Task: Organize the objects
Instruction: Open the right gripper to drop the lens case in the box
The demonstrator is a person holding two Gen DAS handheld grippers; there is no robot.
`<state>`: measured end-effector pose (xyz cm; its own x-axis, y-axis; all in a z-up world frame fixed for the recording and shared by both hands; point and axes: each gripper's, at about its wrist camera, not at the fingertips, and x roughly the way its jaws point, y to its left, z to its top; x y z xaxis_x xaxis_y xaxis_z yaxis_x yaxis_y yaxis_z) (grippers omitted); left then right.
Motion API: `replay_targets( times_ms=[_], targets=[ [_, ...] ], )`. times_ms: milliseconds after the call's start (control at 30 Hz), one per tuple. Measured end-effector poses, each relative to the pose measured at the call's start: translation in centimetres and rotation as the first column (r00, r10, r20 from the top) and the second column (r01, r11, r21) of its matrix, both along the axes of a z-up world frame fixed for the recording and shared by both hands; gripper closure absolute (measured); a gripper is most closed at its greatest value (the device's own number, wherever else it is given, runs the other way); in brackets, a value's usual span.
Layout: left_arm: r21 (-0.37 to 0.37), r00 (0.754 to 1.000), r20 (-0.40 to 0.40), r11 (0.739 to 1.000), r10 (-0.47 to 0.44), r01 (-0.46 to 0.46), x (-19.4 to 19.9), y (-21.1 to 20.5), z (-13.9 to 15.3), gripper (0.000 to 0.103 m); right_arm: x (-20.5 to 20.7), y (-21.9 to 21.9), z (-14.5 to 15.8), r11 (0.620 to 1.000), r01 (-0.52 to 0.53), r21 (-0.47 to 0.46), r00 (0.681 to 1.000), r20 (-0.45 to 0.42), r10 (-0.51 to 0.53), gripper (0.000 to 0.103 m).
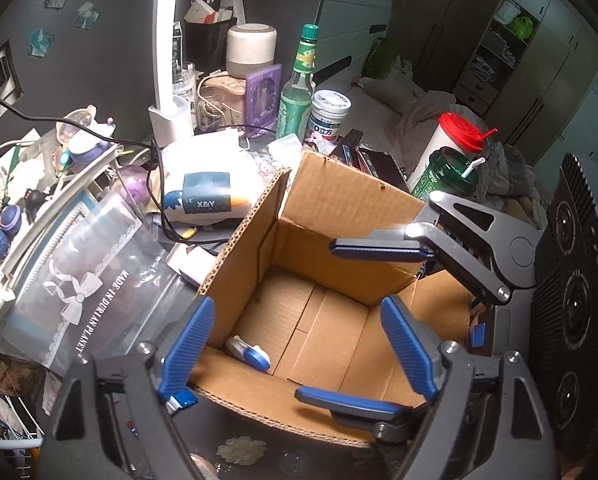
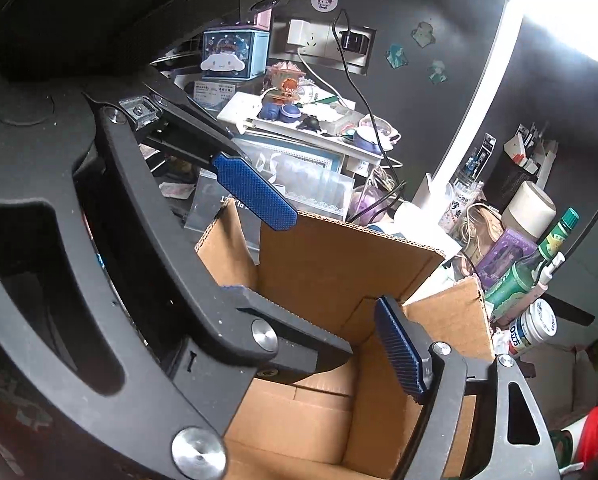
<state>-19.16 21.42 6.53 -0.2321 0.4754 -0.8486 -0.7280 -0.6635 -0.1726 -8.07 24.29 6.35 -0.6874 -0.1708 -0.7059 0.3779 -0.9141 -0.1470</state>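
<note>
An open cardboard box (image 1: 339, 196) stands on the cluttered desk, its flaps up. On its floor, near the front left corner, lies a small white and blue object (image 1: 247, 354). My left gripper (image 1: 299, 344) hangs over the box mouth, open, with nothing between its blue pads. My right gripper (image 1: 317, 320) reaches in from the right, crossing over the same opening, also open and empty. In the right wrist view the box (image 2: 339, 264) lies below, one right fingertip pad (image 2: 399, 352) shows, and the left gripper's body hides the other. A left pad (image 2: 255, 194) crosses the far flap.
Behind the box stand a green glass bottle (image 1: 297, 92), a white jar (image 1: 328, 114), a red-lidded tub (image 1: 451, 140) and a green cup (image 1: 451, 176). A clear printed bag (image 1: 87, 280) and a tissue pack (image 1: 207, 196) lie left. A black speaker (image 1: 579, 300) stands right.
</note>
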Motion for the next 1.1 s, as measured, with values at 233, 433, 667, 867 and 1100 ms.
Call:
replay_targets(
  times_ms=[233,433,667,867,1100],
  targets=[
    [0.054,0.999,-0.038,0.998,0.013,-0.011,1.1,-1.6,1.9,0.02,1.0,0.2,0.9,0.999,0.047,-0.009,0.997,-0.064,-0.047,0.004],
    [0.104,0.994,-0.107,0.994,0.039,-0.027,2.8,-4.3,4.4,0.02,1.8,-0.6,1.8,0.999,0.037,-0.023,0.994,-0.104,-0.039,0.004],
    [0.156,0.959,-0.237,0.98,0.155,-0.12,6.4,-10.7,6.7,0.016,3.8,-4.5,3.8,0.992,-0.103,-0.071,0.979,-0.183,0.089,0.004],
    [0.193,0.887,-0.324,0.941,0.328,-0.278,10.0,-17.5,5.9,0.01,5.2,-9.8,4.2,0.955,-0.266,-0.128,0.949,-0.208,0.237,0.002],
    [0.238,0.811,-0.312,0.868,0.494,-0.437,13.2,-24.1,0.9,0.009,5.7,-16.2,0.0,0.865,-0.46,-0.202,0.888,-0.114,0.446,0.003]
  ],
)
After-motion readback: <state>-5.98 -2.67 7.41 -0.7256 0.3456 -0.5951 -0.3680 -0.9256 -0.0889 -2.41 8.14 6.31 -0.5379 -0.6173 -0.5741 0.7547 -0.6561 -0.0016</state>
